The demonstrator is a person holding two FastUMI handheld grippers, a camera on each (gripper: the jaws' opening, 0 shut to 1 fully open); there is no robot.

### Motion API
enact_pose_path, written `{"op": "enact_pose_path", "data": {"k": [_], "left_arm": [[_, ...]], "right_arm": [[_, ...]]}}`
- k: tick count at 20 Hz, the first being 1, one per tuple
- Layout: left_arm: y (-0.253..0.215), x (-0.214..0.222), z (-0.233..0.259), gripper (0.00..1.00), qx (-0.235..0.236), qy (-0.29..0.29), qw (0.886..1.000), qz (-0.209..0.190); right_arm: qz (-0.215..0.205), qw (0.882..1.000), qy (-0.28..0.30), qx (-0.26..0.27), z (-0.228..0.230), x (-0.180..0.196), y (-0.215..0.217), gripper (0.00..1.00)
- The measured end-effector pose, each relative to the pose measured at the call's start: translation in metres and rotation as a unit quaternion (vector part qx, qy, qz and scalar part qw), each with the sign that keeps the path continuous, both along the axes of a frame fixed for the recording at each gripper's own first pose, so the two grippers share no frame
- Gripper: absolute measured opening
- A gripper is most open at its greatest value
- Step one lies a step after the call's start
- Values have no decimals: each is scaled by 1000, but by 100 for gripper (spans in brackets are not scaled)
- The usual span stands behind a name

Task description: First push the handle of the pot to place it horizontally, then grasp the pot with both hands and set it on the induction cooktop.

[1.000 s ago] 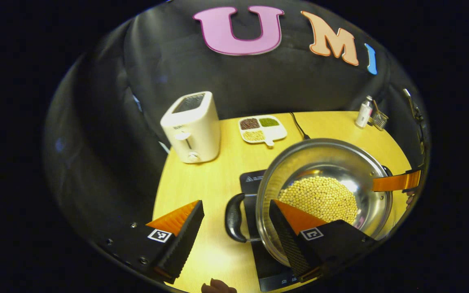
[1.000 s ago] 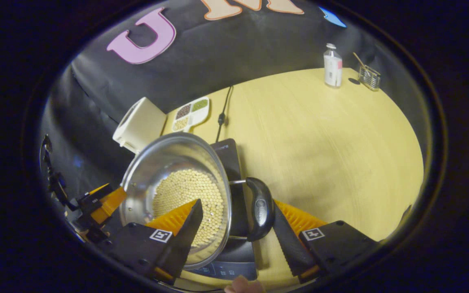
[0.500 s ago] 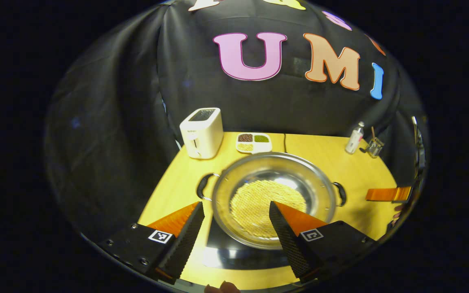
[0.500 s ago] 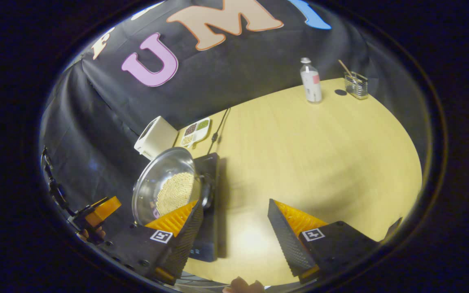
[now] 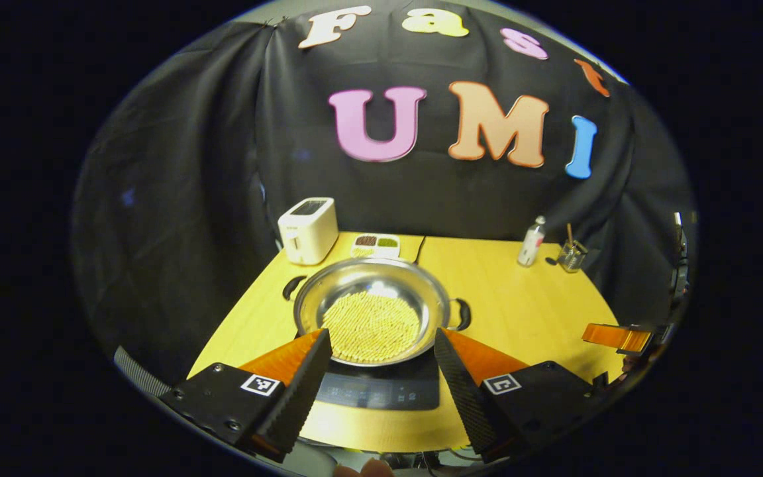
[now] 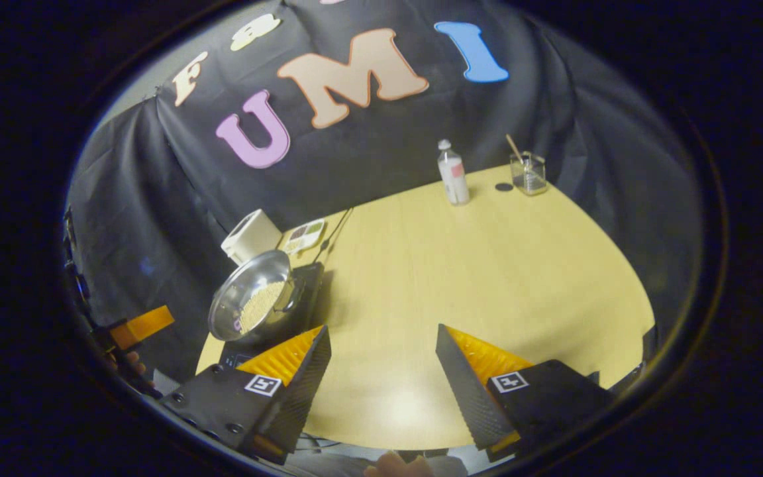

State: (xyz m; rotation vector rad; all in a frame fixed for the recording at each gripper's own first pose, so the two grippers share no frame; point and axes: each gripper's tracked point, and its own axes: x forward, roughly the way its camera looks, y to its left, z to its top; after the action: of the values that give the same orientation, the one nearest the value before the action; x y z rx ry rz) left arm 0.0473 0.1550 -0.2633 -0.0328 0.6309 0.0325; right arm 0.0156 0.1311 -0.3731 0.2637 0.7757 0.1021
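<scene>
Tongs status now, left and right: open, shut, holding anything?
Left tongs: open, holding nothing, pulled back from the pot on the induction cooktop.
Right tongs: open, holding nothing, over the table.

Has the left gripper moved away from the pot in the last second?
Yes. The left gripper has pulled back toward the table's near edge: its jaws flanked the pot's handle and rim before, and now the pot sits farther off on the cooktop.

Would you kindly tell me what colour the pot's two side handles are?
Black, on the silver pot; the handles show best in the left gripper view.
</scene>
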Motion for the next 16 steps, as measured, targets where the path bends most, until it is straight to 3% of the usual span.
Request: {"op": "enact_pose_path", "data": {"k": [5, 7, 8, 11, 13, 16], "left_arm": [[-34, -1, 98, 95, -31, -96, 995, -19], [-38, -8, 149, 95, -18, -155, 987, -27], [-40, -13, 172, 94, -7, -187, 982, -35], [-63, -29, 225, 93, 11, -258, 964, -68], [-80, -44, 243, 94, 4, -277, 957, -82], [-83, -64, 252, 94, -13, -275, 958, -78]], "right_arm": [[0, 994, -104, -22, 113, -4, -6, 98], [7, 987, -154, -46, 165, -9, -5, 98], [10, 982, -180, -58, 193, -15, -2, 92], [5, 963, -255, -85, 268, -41, -2, 92], [0, 952, -290, -98, 300, -55, -5, 92], [1, 940, -324, -110, 325, -62, -7, 93]]}}
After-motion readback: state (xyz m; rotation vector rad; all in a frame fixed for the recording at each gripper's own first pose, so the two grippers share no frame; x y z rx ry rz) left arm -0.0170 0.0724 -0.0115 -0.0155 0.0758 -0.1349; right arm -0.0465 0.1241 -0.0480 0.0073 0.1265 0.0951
